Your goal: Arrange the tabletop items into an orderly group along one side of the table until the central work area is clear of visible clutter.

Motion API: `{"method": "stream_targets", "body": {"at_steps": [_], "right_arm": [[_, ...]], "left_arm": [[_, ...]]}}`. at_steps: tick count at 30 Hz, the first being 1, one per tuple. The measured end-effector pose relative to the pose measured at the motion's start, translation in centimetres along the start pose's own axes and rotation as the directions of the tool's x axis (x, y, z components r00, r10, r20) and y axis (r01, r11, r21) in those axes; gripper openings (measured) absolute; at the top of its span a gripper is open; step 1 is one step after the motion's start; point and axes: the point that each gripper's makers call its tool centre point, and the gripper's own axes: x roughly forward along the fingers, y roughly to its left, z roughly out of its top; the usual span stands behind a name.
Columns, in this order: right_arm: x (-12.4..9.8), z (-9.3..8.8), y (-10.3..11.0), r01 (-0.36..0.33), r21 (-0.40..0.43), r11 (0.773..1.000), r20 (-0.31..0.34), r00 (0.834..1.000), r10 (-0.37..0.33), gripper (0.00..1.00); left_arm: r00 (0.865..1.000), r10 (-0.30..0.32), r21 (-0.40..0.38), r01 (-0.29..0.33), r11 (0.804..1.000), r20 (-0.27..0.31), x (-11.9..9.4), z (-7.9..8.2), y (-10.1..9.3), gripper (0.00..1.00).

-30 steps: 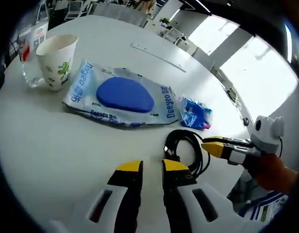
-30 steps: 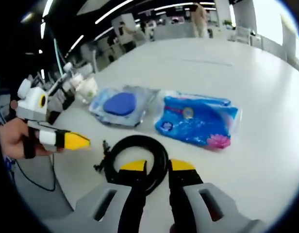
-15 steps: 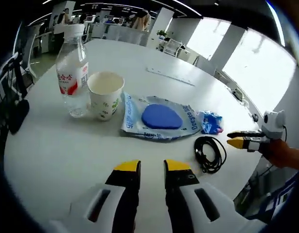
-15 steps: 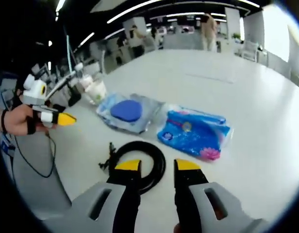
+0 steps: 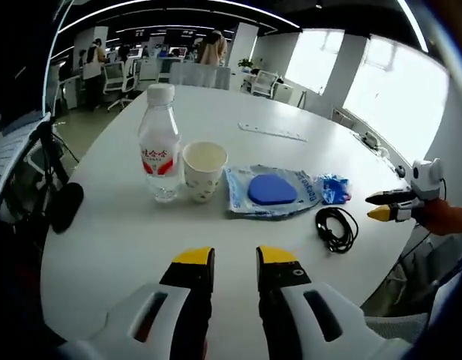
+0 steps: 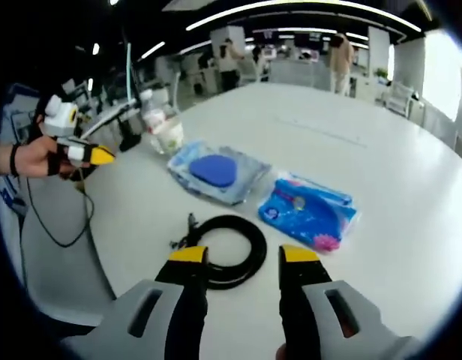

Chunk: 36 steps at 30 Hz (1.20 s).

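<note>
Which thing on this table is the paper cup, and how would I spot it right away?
On the big white round table, look at the row of items near the edge. The paper cup stands upright between the clear water bottle and the flat packet with the blue oval. It is the one open-topped, cream-coloured item there.

One water bottle (image 5: 160,142), one paper cup (image 5: 204,170), two plastic packets (image 6: 218,172) (image 6: 310,212), one coiled cable (image 6: 223,250).

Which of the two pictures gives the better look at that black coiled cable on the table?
The right gripper view: the black cable lies close, just ahead of that tool's open jaws, its loop plain to see. In the left gripper view the cable is small and farther away, beside the packets.
</note>
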Motion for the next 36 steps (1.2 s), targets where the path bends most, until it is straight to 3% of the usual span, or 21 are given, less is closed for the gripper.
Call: {"method": "stream_targets", "body": {"at_steps": [3, 7, 12, 25, 36], "right_arm": [[-0.6, -0.4, 0.6, -0.002, -0.004, 1.000, 0.004, 1.000, 0.002, 0.37], [-1.3, -1.1, 1.0, -0.002, -0.013, 1.000, 0.004, 1.000, 0.002, 0.39], [-2.0, -1.4, 1.1, 0.011, -0.005, 1.000, 0.014, 1.000, -0.011, 0.40], [-3.0, -1.3, 1.7, 0.014, 0.009, 1.000, 0.041, 0.999, -0.015, 0.43], [-2.6, -1.0, 2.5, -0.016, 0.008, 1.000, 0.057, 0.998, 0.016, 0.45]], "left_arm": [[0.998, 0.056, 0.086, -0.055, 0.995, 0.001, -1.3, 0.1, 1.1, 0.21], [0.997, 0.073, 0.016, -0.074, 0.997, 0.032, -2.7, 0.3, 2.0, 0.23], [0.995, 0.089, -0.012, -0.089, 0.996, 0.033, -3.5, -0.1, 2.4, 0.23], [0.996, 0.071, 0.039, -0.073, 0.997, 0.051, -3.9, 0.8, 0.9, 0.28], [0.991, 0.097, 0.007, -0.098, 0.995, 0.089, -5.2, 1.1, 2.0, 0.29]]}}
